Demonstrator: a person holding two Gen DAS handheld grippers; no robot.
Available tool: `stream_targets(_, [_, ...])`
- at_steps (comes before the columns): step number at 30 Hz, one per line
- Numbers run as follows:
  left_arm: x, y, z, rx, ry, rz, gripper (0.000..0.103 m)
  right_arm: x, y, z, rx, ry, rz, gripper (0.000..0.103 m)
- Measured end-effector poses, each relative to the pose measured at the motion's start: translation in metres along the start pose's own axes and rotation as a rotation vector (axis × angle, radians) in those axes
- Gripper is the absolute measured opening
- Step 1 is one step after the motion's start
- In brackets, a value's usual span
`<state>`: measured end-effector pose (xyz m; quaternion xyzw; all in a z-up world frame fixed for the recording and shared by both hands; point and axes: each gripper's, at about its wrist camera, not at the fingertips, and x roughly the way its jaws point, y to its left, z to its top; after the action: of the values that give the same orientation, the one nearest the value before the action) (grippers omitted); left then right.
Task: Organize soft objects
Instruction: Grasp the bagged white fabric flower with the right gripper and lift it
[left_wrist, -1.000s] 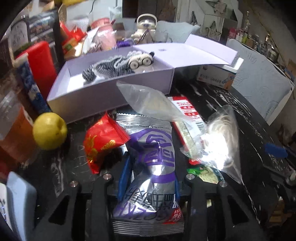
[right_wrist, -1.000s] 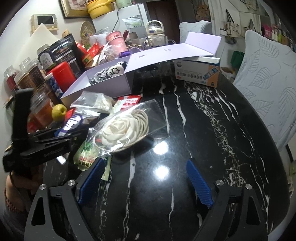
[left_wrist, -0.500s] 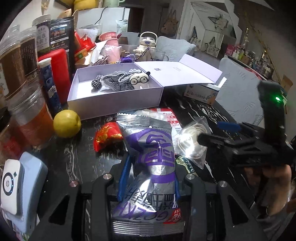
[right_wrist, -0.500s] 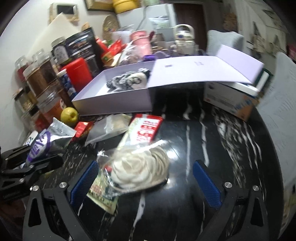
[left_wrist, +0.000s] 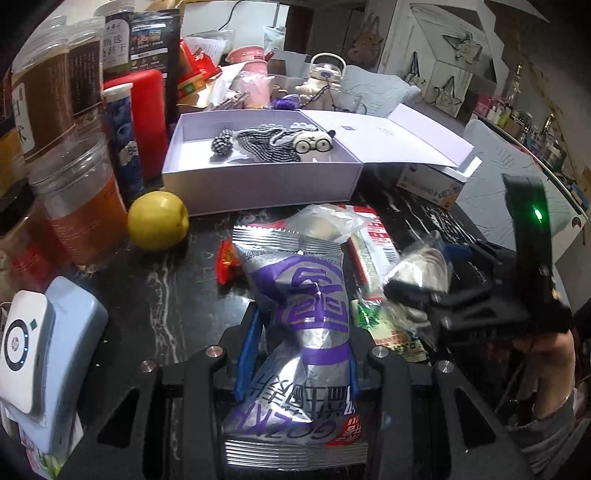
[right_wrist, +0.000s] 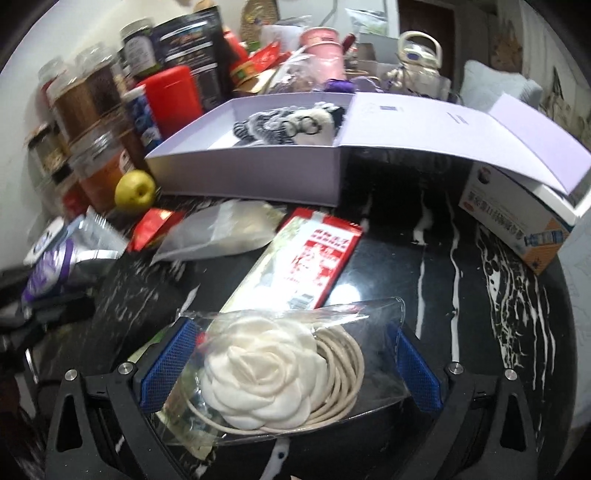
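Our left tongs (left_wrist: 297, 363) are clamped on the silver snack bag (left_wrist: 308, 295), which hangs above the dark surface (left_wrist: 177, 288) just in front of the lilac box (left_wrist: 258, 184). Our right tongs (right_wrist: 291, 365) have just been opening and now stand wide, their blue pads (right_wrist: 166, 365) on either side of the clear bag with the white flower (right_wrist: 266, 373), not pressing it. A checked plush (left_wrist: 273, 142) lies in the box; a yellow fruit (left_wrist: 158, 220) sits beside it.

Jars (right_wrist: 92, 122) and a yellow fruit (right_wrist: 135, 192) crowd the lavender box's (right_wrist: 251, 177) left; bare black tabletop (right_wrist: 424, 266) lies open rightward.
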<state>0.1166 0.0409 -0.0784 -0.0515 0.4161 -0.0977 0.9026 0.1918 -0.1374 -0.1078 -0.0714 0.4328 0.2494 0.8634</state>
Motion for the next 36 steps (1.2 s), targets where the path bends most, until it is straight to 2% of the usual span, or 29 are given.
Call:
stream_targets(5, [0.002,0.006,0.0,-0.019,0.01,0.006,0.038,0.0,0.009,-0.009,-0.031,0.005,-0.028,0.103])
stream_targets(9, [0.002,0.006,-0.003,-0.022,0.014,0.007,0.038,0.001,0.006,-0.013,0.018,0.024,-0.007,0.103])
stream_targets(14, [-0.001,0.008,-0.005,-0.027,0.013,0.015,0.038,0.0,0.009,-0.014,0.015,0.022,-0.017,0.103])
stream_targets(18, [-0.005,0.009,-0.008,-0.033,0.015,0.032,0.038,-0.001,0.013,-0.016,0.006,0.021,-0.027,0.099])
stream_targets(22, [-0.011,0.01,-0.012,-0.039,0.007,0.038,0.038,-0.006,0.017,-0.022,0.002,0.01,-0.02,0.089])
stream_targets(25, [-0.014,0.01,-0.014,-0.041,0.003,0.037,0.038,-0.012,0.018,-0.027,0.018,-0.007,-0.003,0.075])
stream_targets(27, [-0.016,0.009,-0.015,-0.044,0.0,0.037,0.038,-0.017,0.019,-0.03,0.031,-0.022,-0.002,0.063])
stream_targets(28, [-0.017,0.009,-0.016,-0.046,-0.002,0.037,0.038,-0.02,0.019,-0.031,0.046,-0.038,-0.002,0.054])
stream_targets(30, [-0.02,0.008,-0.016,-0.046,-0.007,0.037,0.038,-0.026,0.018,-0.035,0.068,-0.062,-0.022,0.052])
stream_targets(36, [-0.03,0.001,-0.02,-0.027,-0.028,0.031,0.038,-0.046,0.018,-0.046,0.113,-0.111,-0.004,0.052])
